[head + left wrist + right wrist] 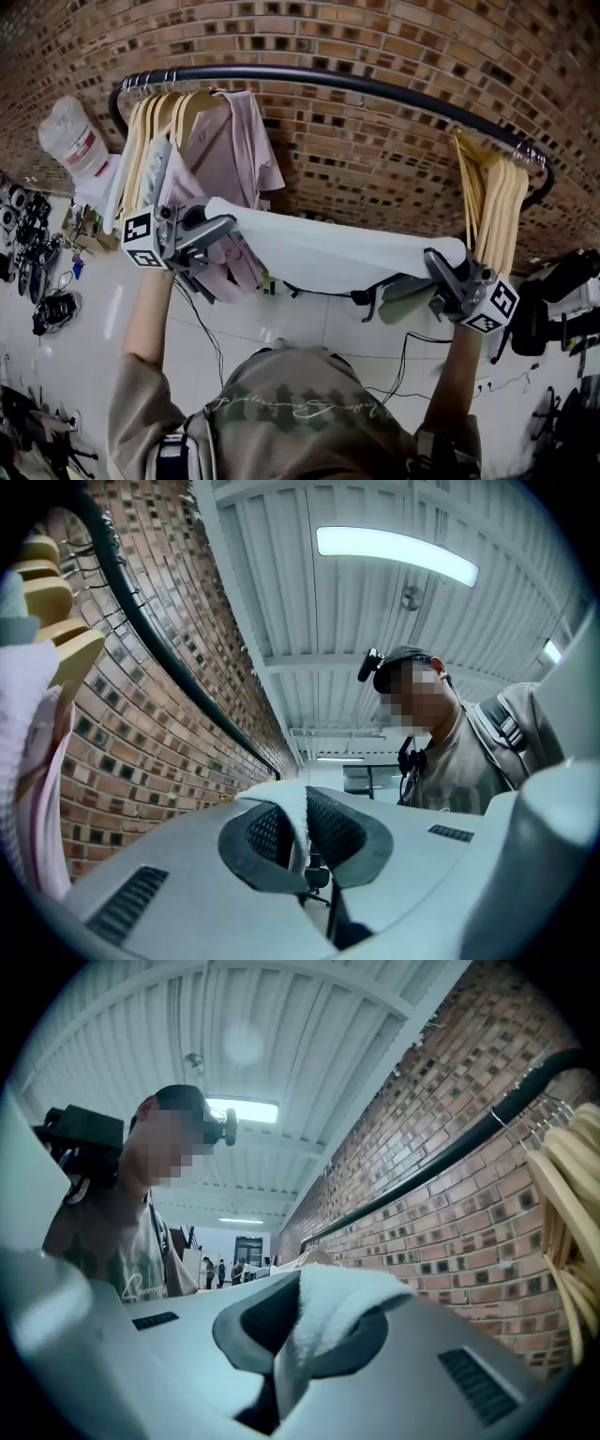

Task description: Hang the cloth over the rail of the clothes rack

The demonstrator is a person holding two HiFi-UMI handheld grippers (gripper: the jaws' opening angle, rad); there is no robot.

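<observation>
A white cloth (pixel 323 248) is stretched flat between my two grippers, below and in front of the black rail (pixel 328 80) of the clothes rack. My left gripper (pixel 217 225) is shut on the cloth's left corner; its edge (pixel 298 832) is pinched between the dark pads. At the right corner, my right gripper (pixel 441 262) is shut on the cloth, and a thick fold (pixel 323 1321) bulges over its pads. The rail (pixel 178 672) runs along the brick wall in the left gripper view, and the same rail (pixel 441 1162) shows in the right gripper view.
Wooden hangers with pink and light garments (pixel 202 150) crowd the rail's left end. Bare wooden hangers (pixel 492 202) hang at its right end. A brick wall (pixel 375 141) stands behind the rack. Bags and cables (pixel 562 309) lie on the tiled floor.
</observation>
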